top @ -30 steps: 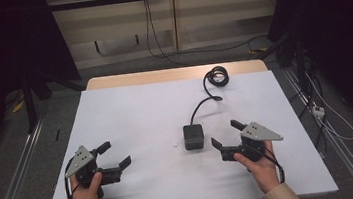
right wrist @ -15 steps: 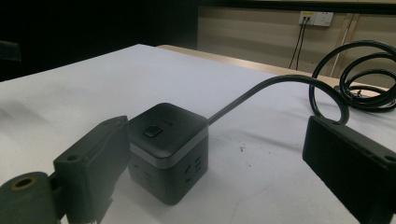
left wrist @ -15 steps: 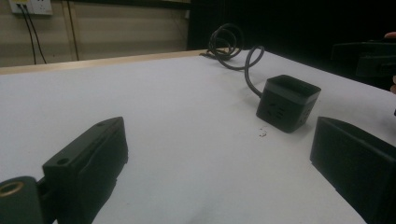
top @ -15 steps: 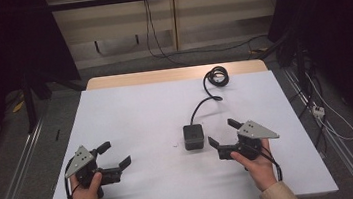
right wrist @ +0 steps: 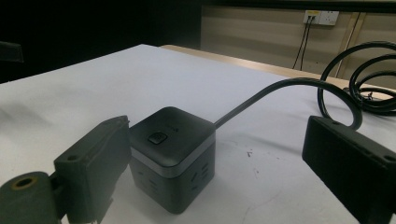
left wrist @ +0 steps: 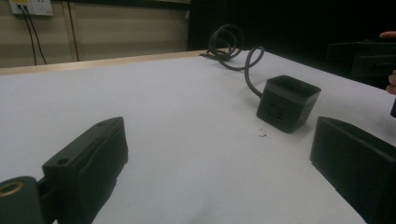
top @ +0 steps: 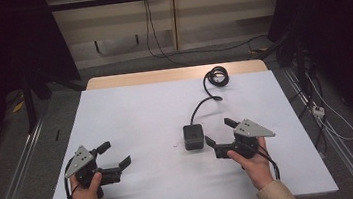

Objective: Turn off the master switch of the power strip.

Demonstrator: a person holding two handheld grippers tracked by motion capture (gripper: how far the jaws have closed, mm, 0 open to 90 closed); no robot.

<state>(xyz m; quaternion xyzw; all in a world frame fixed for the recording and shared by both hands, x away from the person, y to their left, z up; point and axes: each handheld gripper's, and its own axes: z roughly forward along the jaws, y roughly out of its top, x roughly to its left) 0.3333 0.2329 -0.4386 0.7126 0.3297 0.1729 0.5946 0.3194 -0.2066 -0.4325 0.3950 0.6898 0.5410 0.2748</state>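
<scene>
The bench (top: 131,114) with its white top takes the middle of the high view, and a light wooden edge shows along its far side. Behind it, in the upper part of the frame, stands a pale wall with a wall socket (right wrist: 320,17) and thin wires hanging down.

The black cable (top: 200,104) runs from the upper right of the bench top, where it lies in a loose coil, down toward the middle. It ends at the black power cube (top: 193,137), which stands on the bench a little right of the centre of the high view. In the right gripper view the cube (right wrist: 172,154) sits in the lower centre of the frame, with a small button on its top face and slots on its sides.

The right gripper (top: 222,137) is in the lower right of the high view, held by a hand (top: 253,163). Its jaws are spread wide and point to the left, just beside the cube; one jaw is very near the cube's side, but I cannot tell if it touches.

The left gripper (top: 114,155) is in the lower left of the high view, held by the other hand (top: 87,184), well apart from the cube. Its jaws are also spread and hold nothing.

A tiny pale speck (top: 174,143) lies on the bench just left of the cube.
</scene>
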